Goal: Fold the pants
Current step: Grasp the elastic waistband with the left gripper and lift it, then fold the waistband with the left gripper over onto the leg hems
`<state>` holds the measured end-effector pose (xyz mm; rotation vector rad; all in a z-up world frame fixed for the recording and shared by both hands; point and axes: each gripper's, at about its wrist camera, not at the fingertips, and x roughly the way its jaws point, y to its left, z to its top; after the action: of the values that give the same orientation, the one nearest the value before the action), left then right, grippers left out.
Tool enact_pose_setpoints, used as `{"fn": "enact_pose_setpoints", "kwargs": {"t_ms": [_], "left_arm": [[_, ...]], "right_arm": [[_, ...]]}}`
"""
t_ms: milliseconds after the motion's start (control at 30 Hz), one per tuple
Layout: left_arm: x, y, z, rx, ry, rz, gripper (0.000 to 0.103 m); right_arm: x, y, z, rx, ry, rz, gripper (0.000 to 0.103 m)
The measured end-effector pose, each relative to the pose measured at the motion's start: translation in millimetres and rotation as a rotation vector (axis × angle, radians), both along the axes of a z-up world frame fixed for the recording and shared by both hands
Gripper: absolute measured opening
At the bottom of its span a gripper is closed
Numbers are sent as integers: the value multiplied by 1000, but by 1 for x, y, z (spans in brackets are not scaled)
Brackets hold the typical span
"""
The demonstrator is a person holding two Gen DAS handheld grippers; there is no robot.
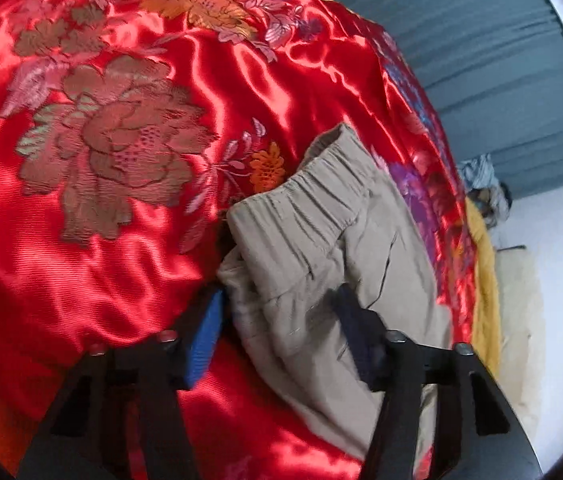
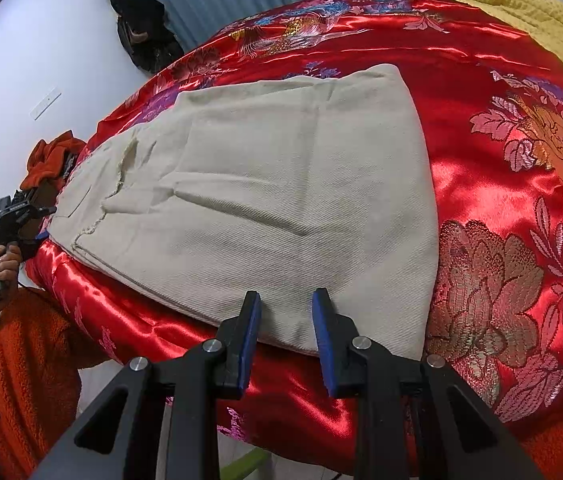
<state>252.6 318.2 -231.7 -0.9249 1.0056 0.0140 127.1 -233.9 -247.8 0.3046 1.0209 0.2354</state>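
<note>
Your pants [image 2: 265, 200] lie flat on the red floral satin cover [image 2: 501, 184] of the bed, waistband end toward your left gripper [image 1: 281, 320], leg end by your right gripper [image 2: 286, 320]. Left jaws are spread wide, straddling the fabric near the waistband [image 1: 321, 192], not clamped. Right jaws are parted, tips over the hem, gripping nothing. A yellow blanket [image 2: 541, 12] sits past the cover's far edge. Blue-grey curtain [image 1: 481, 60] behind, white wall [image 2: 41, 60], dark bag [image 2: 141, 32] against it. Orange cloth [image 2: 49, 160] is bunched at the bedside.
</note>
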Motion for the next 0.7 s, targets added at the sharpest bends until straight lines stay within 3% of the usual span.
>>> {"fn": "enact_pose_setpoints", "kwargs": {"t_ms": [33,67,167,267,433,600,700], "left_arm": [[4,-2,0,9,11,-4,60],[8,-4,1,34,31,-9,40],[7,-2,13,38,35,19,22],[2,-8,38,80,-5,10,19],[-2,-53,116,275,-115,-67,18],[-22,-164,206,428,-334,-270,18],[-32,-243,225,469,-421,-436,18]], "right_arm": [[0,0,0,1,-1,0,27],[0,0,0,0,0,0,27],[0,0,0,1,0,0,27],[1,1,0,3,1,-2,27],[1,1,-1,5,1,1,27],[2,0,-1,18,4,1,27],[2,1,-1,19,5,1,27]]}}
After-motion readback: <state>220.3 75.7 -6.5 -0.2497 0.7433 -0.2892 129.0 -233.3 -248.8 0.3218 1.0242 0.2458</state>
